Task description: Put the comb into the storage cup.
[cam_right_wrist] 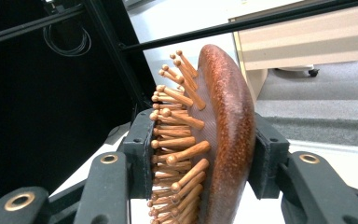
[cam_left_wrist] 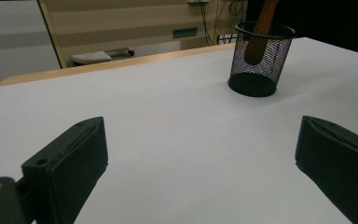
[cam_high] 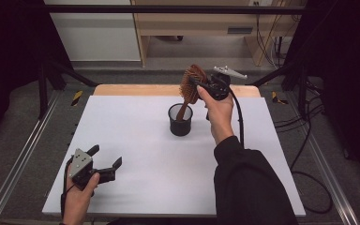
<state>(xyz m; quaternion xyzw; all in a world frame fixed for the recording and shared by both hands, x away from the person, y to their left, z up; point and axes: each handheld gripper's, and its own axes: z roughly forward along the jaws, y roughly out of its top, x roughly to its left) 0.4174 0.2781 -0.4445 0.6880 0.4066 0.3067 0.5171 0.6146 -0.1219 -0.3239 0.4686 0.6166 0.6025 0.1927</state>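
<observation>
One brown wooden paddle hairbrush [cam_high: 191,84], one black wire-mesh cup [cam_high: 180,120], two handheld grippers, all over one white table [cam_high: 136,140]. The right gripper [cam_right_wrist: 200,154] pinches the brush head, one pad against the wooden bristle pins, the other on the rounded back. That back is glossy, reddish brown and speckled; the pins are pale wood with rounded tips, set in a ribbed cushion. From the high view the brush stands tilted, head raised above the cup, handle end down inside it. The cup sits near the table's middle, towards the far edge. The left gripper [cam_high: 104,161] rests near the front left corner, jaws spread wide with nothing between them.
</observation>
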